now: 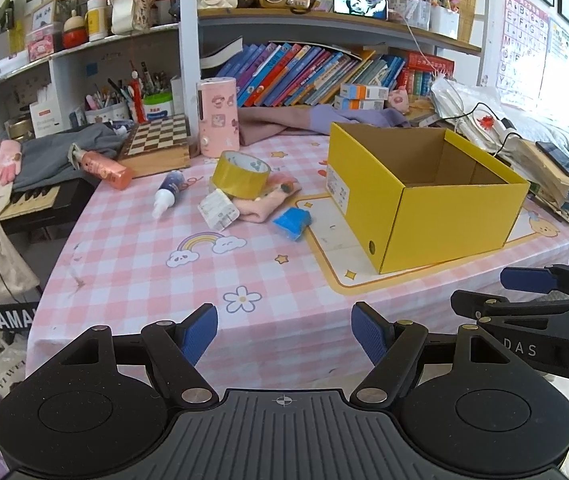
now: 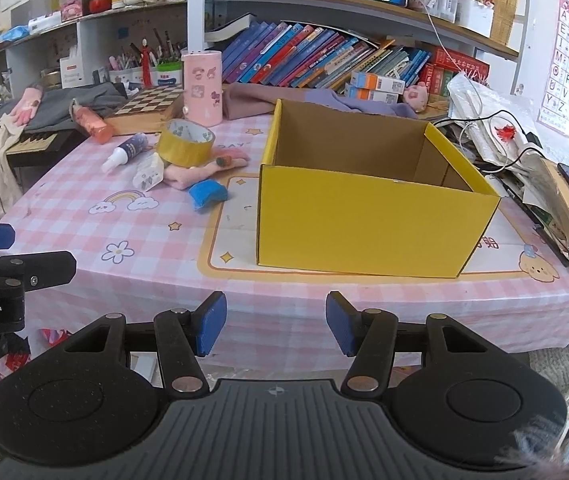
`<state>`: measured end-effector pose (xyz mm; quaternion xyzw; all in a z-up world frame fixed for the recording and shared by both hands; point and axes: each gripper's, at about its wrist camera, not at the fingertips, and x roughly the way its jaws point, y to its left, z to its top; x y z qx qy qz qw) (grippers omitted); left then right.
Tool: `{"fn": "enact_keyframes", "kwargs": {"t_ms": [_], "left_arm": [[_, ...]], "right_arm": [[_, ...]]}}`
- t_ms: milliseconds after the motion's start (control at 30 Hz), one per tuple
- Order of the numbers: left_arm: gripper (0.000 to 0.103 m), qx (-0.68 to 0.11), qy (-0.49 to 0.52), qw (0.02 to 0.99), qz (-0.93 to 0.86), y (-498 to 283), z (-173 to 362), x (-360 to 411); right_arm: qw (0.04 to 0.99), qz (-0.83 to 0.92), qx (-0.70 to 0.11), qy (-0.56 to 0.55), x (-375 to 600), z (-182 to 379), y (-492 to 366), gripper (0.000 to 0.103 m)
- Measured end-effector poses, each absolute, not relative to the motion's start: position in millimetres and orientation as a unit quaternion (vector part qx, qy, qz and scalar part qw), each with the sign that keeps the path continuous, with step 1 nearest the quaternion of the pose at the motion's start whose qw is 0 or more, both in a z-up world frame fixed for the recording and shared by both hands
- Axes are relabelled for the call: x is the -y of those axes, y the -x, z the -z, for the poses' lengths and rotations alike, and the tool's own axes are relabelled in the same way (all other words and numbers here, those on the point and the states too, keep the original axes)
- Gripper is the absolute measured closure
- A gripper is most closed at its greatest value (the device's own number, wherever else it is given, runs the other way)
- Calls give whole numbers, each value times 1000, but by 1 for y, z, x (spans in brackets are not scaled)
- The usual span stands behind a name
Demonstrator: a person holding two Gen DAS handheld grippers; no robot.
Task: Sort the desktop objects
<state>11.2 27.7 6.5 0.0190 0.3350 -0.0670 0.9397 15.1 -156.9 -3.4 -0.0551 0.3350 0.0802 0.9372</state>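
Far left, off the table edge: piano keyboard (image 1: 32,200) w/ grey cloth and a pink glove (image 1: 7,162) on top. On the pink checked tablecloth (image 1: 132,248), going L to R: orange-pink bottle (image 1: 106,170) lying on its side by the chessboard (image 1: 156,142); small dark bottle w/ white cap (image 1: 167,194) lying down, cap toward the camera; yellow tape roll (image 1: 240,174) tilted, resting on a pink sock (image 1: 262,200); white plug/packet (image 1: 218,210) touching the sock's left end; blue crumpled item (image 1: 293,222) just right of the sock, near the box's left-front corner. Pink cylinder w/ stickers (image 1: 217,118) stands upright behind the tape. Yellow cardboard box (image 1: 456,220) is open-topped, nothing visible inside, on a yellow-bordered mat, right half of the table. Right of it: piled papers, cables, a phone (image 1: 560,159) on a book stack.

Left gripper (image 1: 284,334): jaws apart, nothing btwn the blue pads, held over the near table edge. All loose items lie well ahead of it, up and slightly left of the gap; none touch it.

Right gripper (image 2: 276,324): jaws also apart, a bit narrower, empty. The box sits straight ahead of its gap, apart from the pads; the clutter lies ahead-left. In the right wrist view the tape roll (image 2: 186,142) and blue item (image 2: 208,196) sit left of the box (image 2: 364,232).

The grippers are side by side, close, not touching.
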Motion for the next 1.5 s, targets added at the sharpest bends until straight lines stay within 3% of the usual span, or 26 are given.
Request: {"fn": "enact_keyframes", "kwargs": {"t_ms": [1500], "left_arm": [[27, -341, -7, 940, 21, -29, -6, -67]], "right_arm": [[922, -156, -343, 90, 99, 9, -40, 50]]}}
